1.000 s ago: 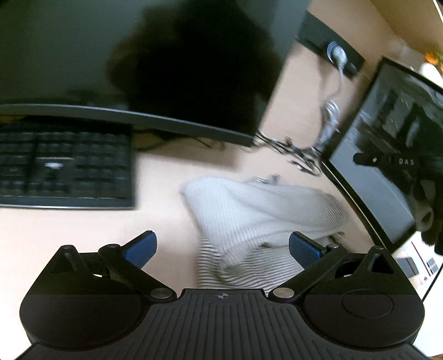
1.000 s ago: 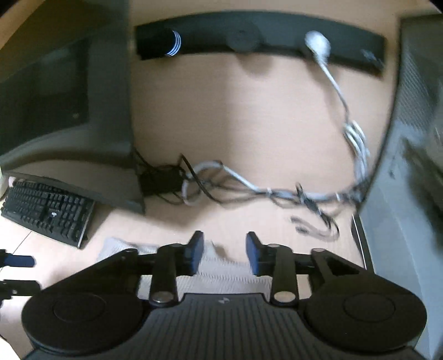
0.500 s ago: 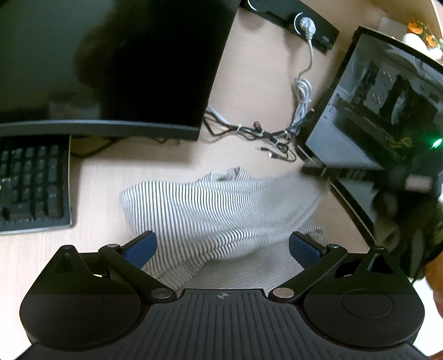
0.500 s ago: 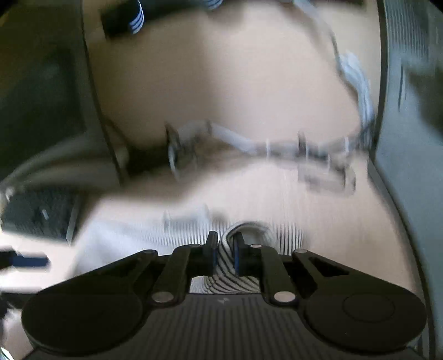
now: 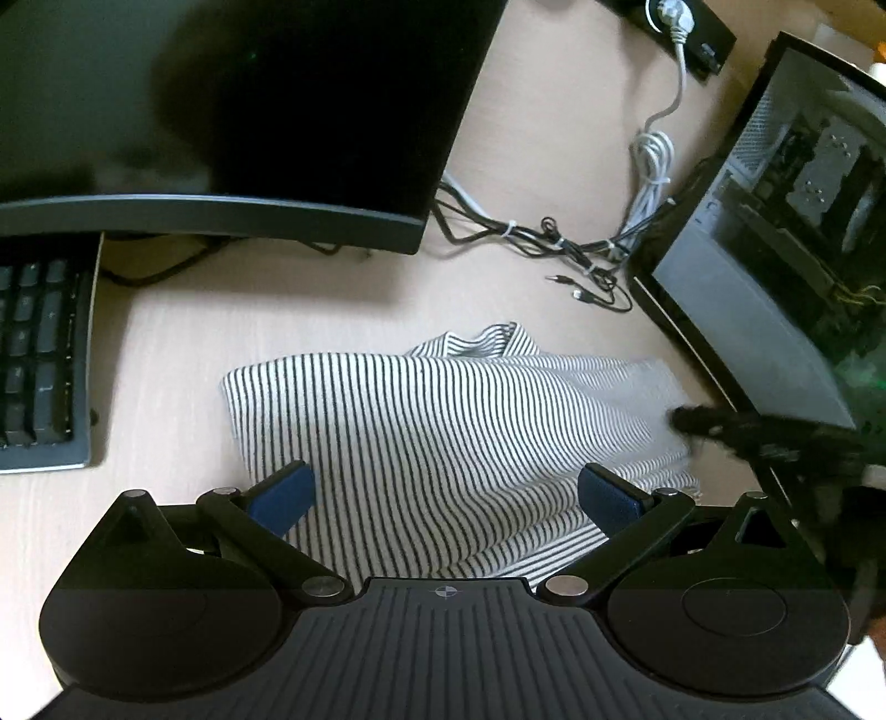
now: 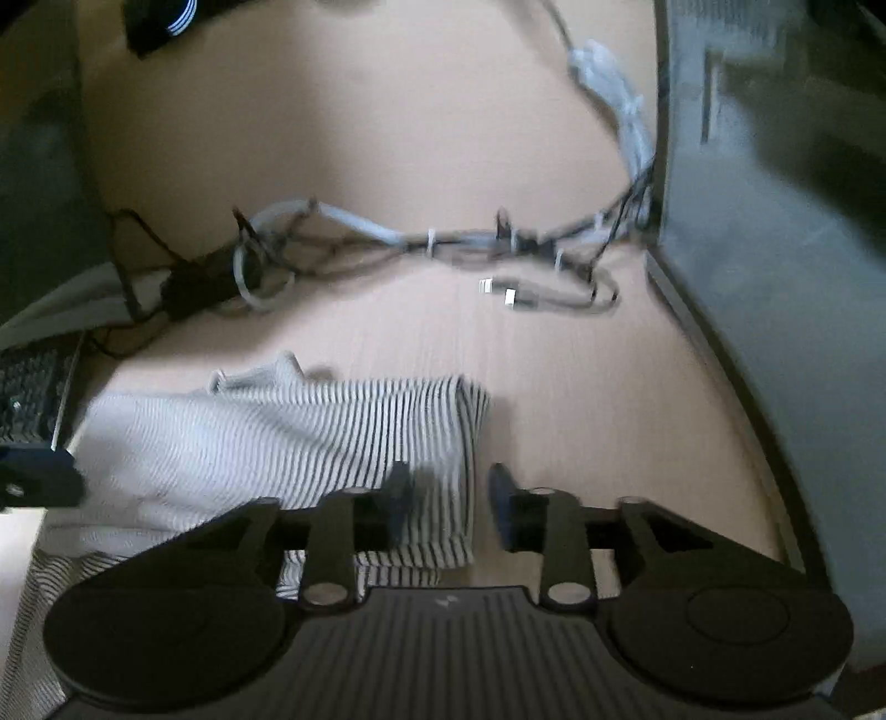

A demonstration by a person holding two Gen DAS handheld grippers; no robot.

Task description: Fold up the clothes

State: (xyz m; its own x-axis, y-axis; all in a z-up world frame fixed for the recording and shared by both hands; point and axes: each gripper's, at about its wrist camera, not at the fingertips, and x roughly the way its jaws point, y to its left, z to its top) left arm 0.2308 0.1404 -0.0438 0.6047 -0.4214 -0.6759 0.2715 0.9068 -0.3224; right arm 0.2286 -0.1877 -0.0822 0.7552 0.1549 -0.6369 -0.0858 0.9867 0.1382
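Note:
A black-and-white striped garment (image 5: 443,437) lies folded over on the light wooden desk; it also shows in the right wrist view (image 6: 288,443). My left gripper (image 5: 443,493) is open, hovering just above the garment's near part, holding nothing. My right gripper (image 6: 448,498) is open over the garment's right edge, its left fingertip (image 6: 398,498) above the cloth, its right one over bare desk. The right gripper appears blurred at the garment's right edge in the left wrist view (image 5: 747,432).
A dark monitor (image 5: 232,111) stands at the back left with a keyboard (image 5: 39,354) at the far left. A computer case (image 5: 775,249) stands on the right. Tangled cables (image 6: 432,249) lie behind the garment. A power strip (image 5: 686,22) sits at the back.
The right gripper was shut on the garment's edge half a second ago; now it is open and the cloth lies on the desk. The garment has spread flatter and wider.

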